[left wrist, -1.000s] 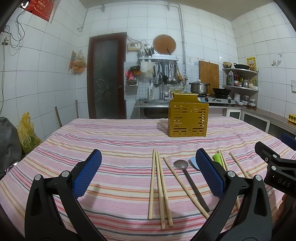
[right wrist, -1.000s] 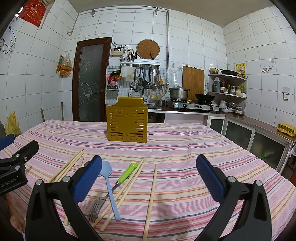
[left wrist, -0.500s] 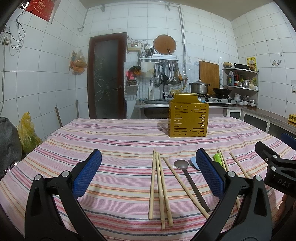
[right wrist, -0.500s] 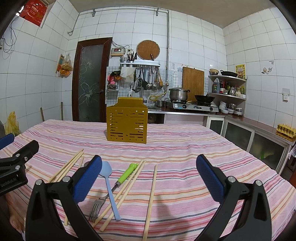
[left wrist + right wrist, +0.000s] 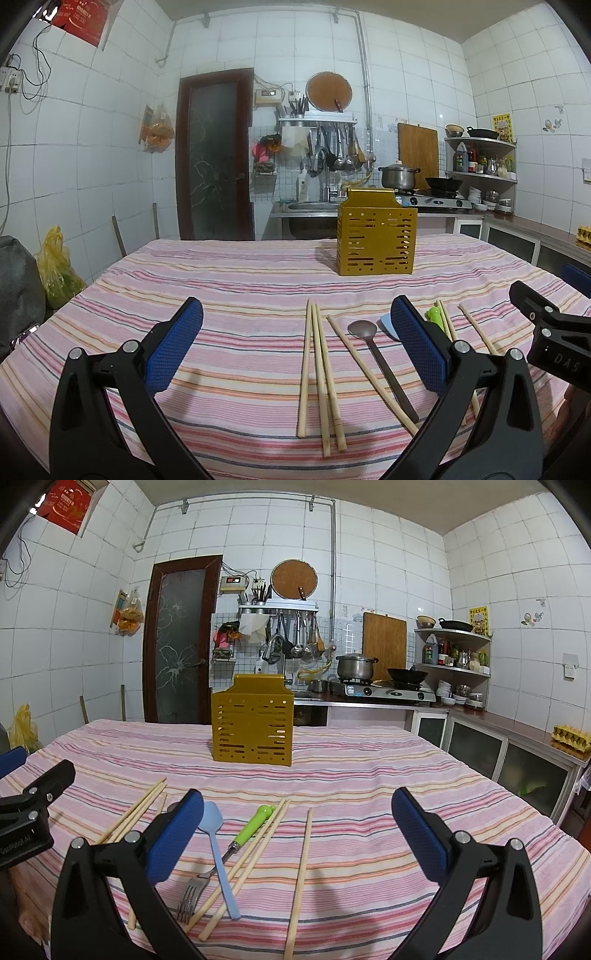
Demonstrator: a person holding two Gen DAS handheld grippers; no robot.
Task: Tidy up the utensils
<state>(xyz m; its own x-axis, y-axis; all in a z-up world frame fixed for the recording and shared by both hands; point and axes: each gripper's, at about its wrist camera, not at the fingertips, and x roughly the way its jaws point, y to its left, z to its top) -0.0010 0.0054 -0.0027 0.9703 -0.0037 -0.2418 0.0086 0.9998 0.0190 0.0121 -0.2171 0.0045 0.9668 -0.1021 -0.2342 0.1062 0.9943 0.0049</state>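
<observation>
Item: loose utensils on the striped tablecloth point(image 5: 229, 295), well short of the yellow slotted utensil holder point(image 5: 376, 236) that stood upright further back. We logged the left gripper point(image 5: 295, 347) with jaws spread wide and nothing between them; the right gripper point(image 5: 295, 830) stood likewise wide and empty. We judged the wooden chopsticks point(image 5: 319, 373) light, stiff and apt to roll, best pinched at mid-length; the dark metal spoon point(image 5: 373, 354) slim, hard and slippery, best taken on its handle. In the left wrist view we saw the three chopsticks lying close together, one more crossing beside the spoon. Only the right wrist view showed us the whole light-blue spoon point(image 5: 218, 853), the green-handled fork point(image 5: 229, 853) with its tines nearest us, and a lone chopstick point(image 5: 301, 878) to the right.
</observation>
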